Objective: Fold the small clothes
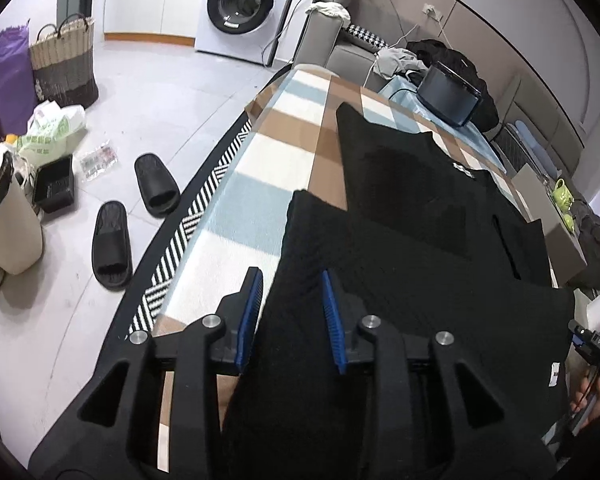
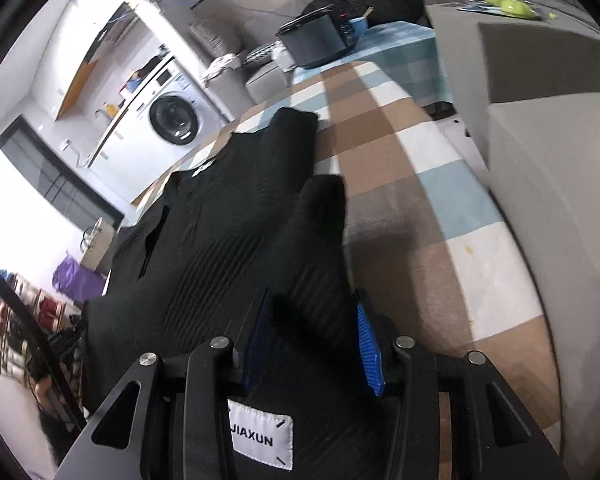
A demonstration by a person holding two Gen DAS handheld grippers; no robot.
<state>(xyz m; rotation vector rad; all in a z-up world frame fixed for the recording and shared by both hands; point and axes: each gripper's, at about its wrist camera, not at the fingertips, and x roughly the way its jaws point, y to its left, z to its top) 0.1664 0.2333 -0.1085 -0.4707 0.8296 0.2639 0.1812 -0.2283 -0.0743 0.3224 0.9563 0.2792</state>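
- Left claw (image 1: 290, 320) and right claw (image 2: 312, 340) are standing narrowly parted, black knit garment (image 1: 420, 240) lying loose between each claw's pads.
- Judgement: withdraw both evenly, keeping the fold flat on the plaid surface (image 1: 236, 200).

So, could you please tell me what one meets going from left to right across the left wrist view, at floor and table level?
Purple bag → woven basket → black slippers → striped rug edge → checked tablecloth → black garment → green mugs.
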